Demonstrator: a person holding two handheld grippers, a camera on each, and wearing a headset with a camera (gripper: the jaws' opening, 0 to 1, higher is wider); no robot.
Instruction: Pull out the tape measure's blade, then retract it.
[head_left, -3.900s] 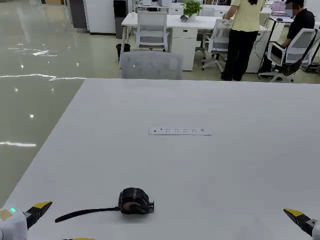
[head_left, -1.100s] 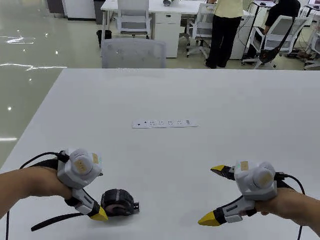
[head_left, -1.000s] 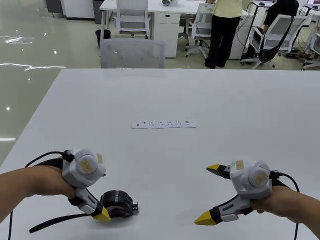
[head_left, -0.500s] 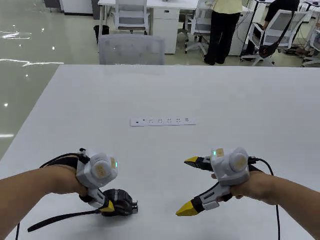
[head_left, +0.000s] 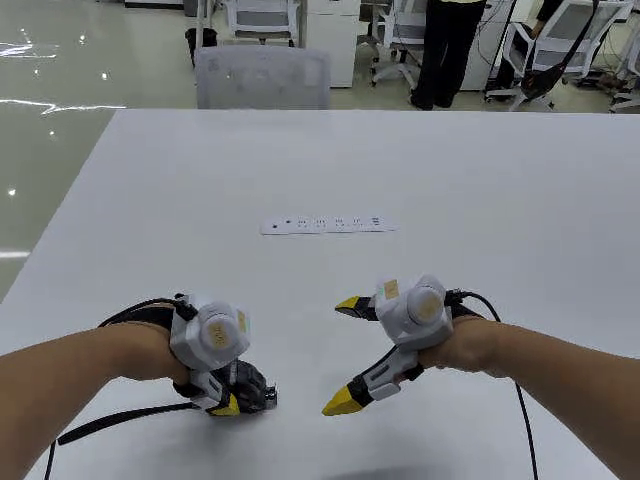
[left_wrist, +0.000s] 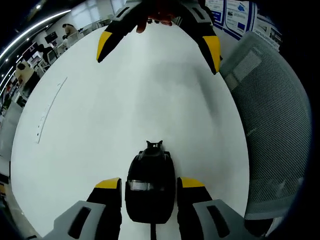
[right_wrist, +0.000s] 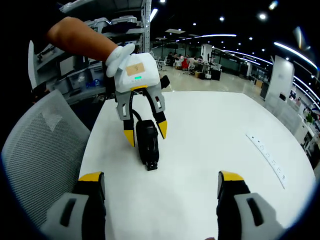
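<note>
The tape measure (left_wrist: 150, 192) sits on the white counter (head_left: 450, 180) near its front edge, on the person's left. The left gripper (right_wrist: 146, 134) has its jaws drawn in against the two sides of the black case, clamped on it. The hook at the end of the blade (left_wrist: 154, 145) rests at the mouth of the case and points towards the right gripper (head_left: 345, 353). That gripper hovers near the tape measure without touching it, its yellow-tipped jaws spread wide apart with nothing between them. A black strap (head_left: 120, 420) trails from the back of the case along the counter, under the person's left forearm. Farther out, about mid-counter, a white power strip (head_left: 327, 225) lies flat, and a grey mesh chair (head_left: 262, 78) stands at the far edge.
</note>
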